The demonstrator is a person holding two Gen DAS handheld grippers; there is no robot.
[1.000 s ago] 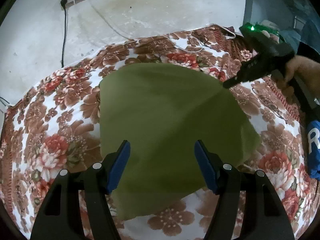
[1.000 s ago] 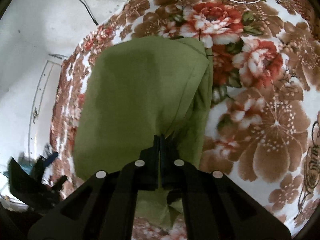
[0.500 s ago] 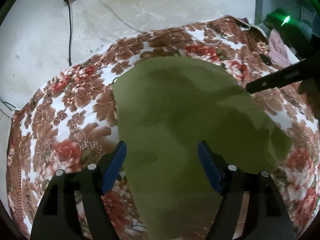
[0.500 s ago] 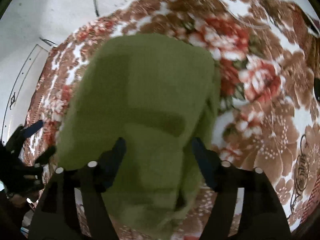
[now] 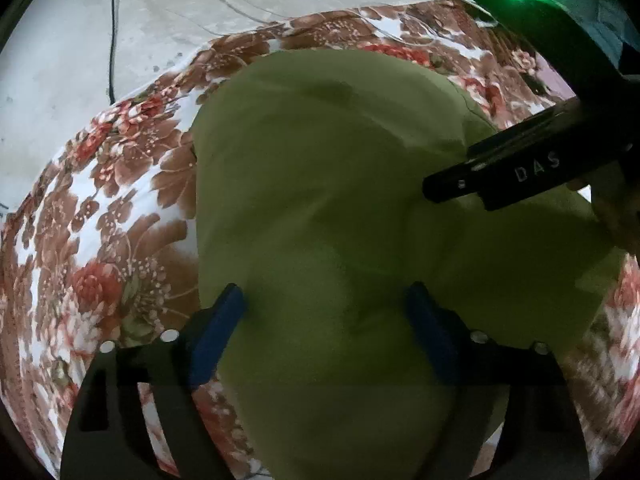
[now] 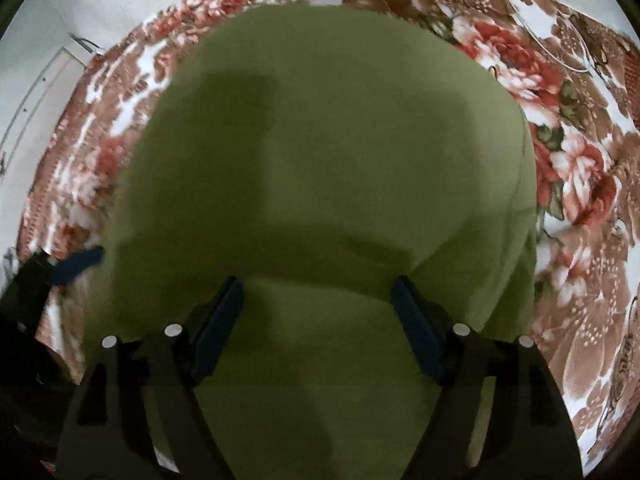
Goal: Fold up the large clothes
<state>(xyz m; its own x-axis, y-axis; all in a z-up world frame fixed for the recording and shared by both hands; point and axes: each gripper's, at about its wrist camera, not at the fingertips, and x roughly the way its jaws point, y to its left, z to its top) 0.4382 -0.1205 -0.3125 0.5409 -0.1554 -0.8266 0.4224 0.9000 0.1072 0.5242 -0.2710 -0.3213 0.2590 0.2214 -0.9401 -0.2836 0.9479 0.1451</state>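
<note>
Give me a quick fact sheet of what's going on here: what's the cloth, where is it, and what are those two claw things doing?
garment: olive-green cloth, partly folded, layered edge on its right side
surface: floral blanket, brown and red flowers
left gripper: open, over the cloth's near edge
right gripper: open, over the cloth, holding nothing
background: pale wall with a black cable
</note>
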